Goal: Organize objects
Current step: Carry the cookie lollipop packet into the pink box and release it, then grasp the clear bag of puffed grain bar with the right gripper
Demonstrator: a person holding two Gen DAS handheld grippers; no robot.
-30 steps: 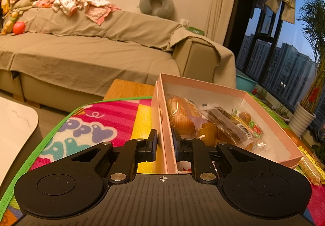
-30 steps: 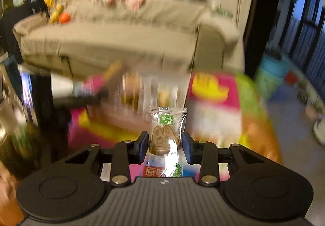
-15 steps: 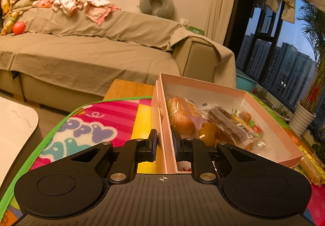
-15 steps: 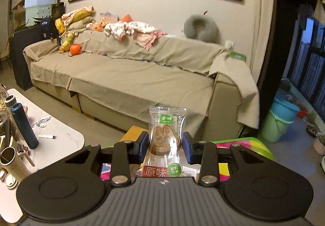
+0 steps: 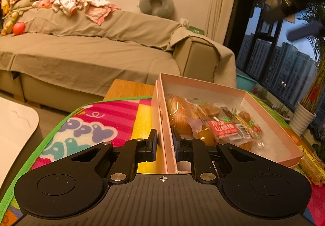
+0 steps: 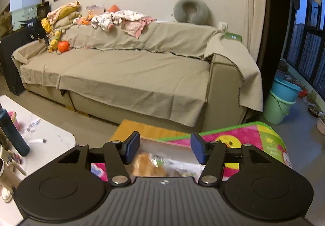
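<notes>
The left gripper (image 5: 164, 142) is clamped on the near left wall of the shallow pink cardboard box (image 5: 270, 104) on the desk's bright play mat (image 5: 105, 122), while the right gripper (image 6: 165, 149) hovers above it, fingers apart and empty. Inside lie crinkly clear snack packets, a red-labelled one (image 5: 225, 129) on top. These look light, soft, slippery and crushable, best pinched at a sealed edge. The thin box wall may flex if tugged.
</notes>
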